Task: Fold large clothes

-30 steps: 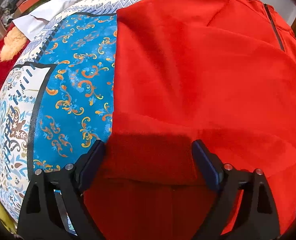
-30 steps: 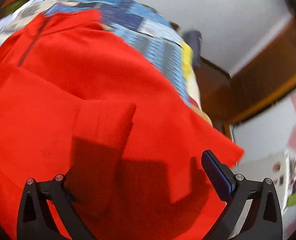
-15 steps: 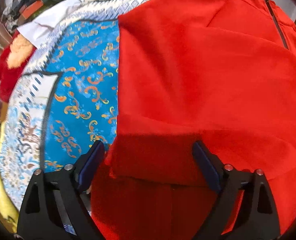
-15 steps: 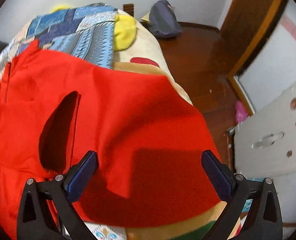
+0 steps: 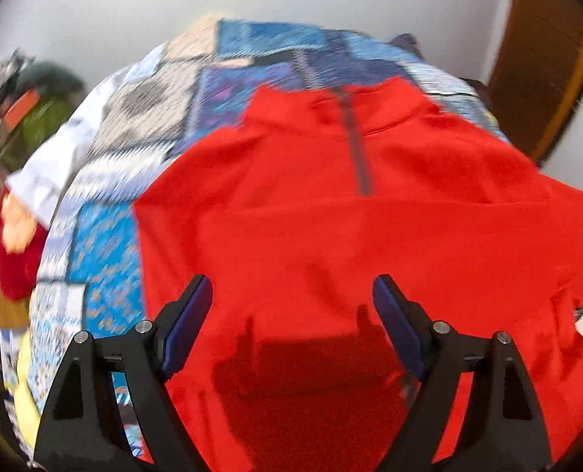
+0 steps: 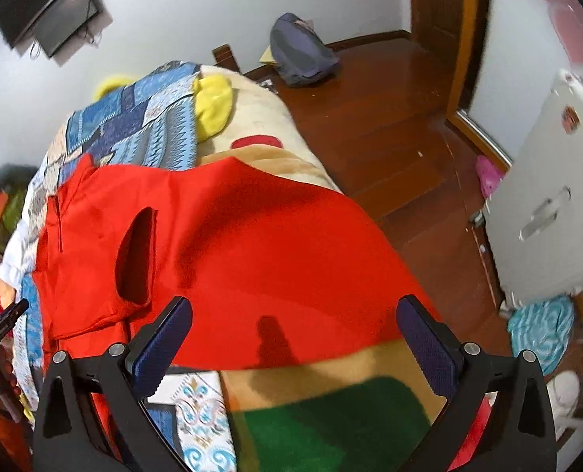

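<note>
A large red zip-neck top (image 5: pixel 330 244) lies spread on the bed, collar at the far end, its grey zipper (image 5: pixel 356 153) running toward me. My left gripper (image 5: pixel 291 310) is open and empty above the top's lower half. In the right wrist view the same red top (image 6: pixel 252 244) drapes over the bed's right edge, with a folded-in sleeve (image 6: pixel 134 259) at the left. My right gripper (image 6: pixel 293 338) is open and empty above the top's near hem. The left gripper's tip (image 6: pixel 4 322) shows at the far left of that view.
A blue patterned bedspread (image 5: pixel 106 259) covers the bed, over a beige and green blanket (image 6: pixel 330 413). Red and white clothes (image 5: pixel 15 236) lie at the left side. A yellow cloth (image 6: pixel 212 102), a grey bag (image 6: pixel 303 51), wooden floor and a white cabinet (image 6: pixel 547 204) are on the right.
Both grippers have pulled back and up from the top. The left view now takes in the whole collar and far wall. The right gripper swung right toward the bed's edge.
</note>
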`<action>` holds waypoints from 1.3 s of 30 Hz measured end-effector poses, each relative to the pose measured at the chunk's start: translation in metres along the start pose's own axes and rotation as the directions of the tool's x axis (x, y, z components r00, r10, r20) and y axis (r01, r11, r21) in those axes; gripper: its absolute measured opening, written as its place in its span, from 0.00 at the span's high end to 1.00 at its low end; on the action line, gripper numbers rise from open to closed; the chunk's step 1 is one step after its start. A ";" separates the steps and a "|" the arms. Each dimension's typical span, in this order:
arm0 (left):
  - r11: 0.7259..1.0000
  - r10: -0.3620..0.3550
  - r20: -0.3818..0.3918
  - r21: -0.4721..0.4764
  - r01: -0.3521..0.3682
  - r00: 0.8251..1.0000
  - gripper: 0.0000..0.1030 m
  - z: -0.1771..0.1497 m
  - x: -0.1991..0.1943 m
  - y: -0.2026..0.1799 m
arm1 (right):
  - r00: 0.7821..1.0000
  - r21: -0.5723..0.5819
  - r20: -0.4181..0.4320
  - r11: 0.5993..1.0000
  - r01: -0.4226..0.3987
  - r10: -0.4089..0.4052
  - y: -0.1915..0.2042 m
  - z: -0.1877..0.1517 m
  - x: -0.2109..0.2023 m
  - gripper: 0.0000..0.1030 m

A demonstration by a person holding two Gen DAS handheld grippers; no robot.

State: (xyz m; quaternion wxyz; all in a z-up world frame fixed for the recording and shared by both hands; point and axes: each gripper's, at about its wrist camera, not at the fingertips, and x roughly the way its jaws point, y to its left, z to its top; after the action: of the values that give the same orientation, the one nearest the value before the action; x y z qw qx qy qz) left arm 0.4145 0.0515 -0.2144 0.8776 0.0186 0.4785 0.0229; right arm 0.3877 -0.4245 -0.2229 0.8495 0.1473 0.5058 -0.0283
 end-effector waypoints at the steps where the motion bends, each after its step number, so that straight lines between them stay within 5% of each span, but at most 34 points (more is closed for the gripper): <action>1: 1.000 -0.010 0.005 0.023 0.010 1.000 0.18 0.004 -0.001 -0.012 | 1.000 0.009 0.001 1.000 -0.005 0.005 -0.005 -0.002 -0.001 0.00; 9: 0.982 -0.105 -0.040 0.156 0.110 0.994 0.18 0.017 0.013 -0.097 | 0.999 0.138 -0.044 0.990 0.023 -0.017 -0.060 -0.016 0.007 0.00; 15: 0.961 -0.125 -0.116 0.232 0.150 0.985 0.18 0.013 0.039 -0.145 | 0.992 0.276 -0.114 0.961 -0.019 0.053 -0.097 -0.027 0.032 0.00; 21: 0.961 -0.123 -0.130 0.230 0.151 0.984 0.17 0.005 0.057 -0.161 | 0.968 0.381 -0.167 0.918 -0.112 0.188 -0.104 -0.030 0.069 0.04; 24: 0.964 -0.133 -0.136 0.210 0.160 0.982 0.14 0.004 0.059 -0.160 | 0.972 0.397 -0.158 0.912 -0.101 0.176 -0.100 -0.024 0.086 0.05; 30: 0.965 -0.133 -0.128 0.210 0.158 0.983 0.13 0.003 0.060 -0.161 | 0.980 0.426 -0.123 0.900 -0.088 0.154 -0.094 -0.003 0.103 0.38; 32: 0.965 -0.133 -0.131 0.210 0.159 0.982 0.13 0.004 0.059 -0.160 | 0.987 0.403 -0.108 0.913 -0.066 0.119 -0.088 0.005 0.102 0.69; 34: 0.965 -0.133 -0.141 0.208 0.161 0.981 0.14 0.005 0.057 -0.159 | 0.989 0.372 -0.093 0.926 -0.070 0.112 -0.079 0.012 0.098 0.85; 39: 0.965 -0.126 -0.104 0.216 0.146 0.987 0.14 0.007 0.037 -0.148 | 0.995 0.207 0.041 0.974 -0.098 0.091 -0.040 0.032 0.049 0.91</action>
State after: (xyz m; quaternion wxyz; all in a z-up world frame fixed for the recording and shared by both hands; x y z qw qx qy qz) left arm 0.4441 -0.0938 -0.2498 0.8472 0.0830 0.5170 -0.0903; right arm 0.4311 -0.4664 -0.2602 0.8376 0.2589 0.4791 -0.0430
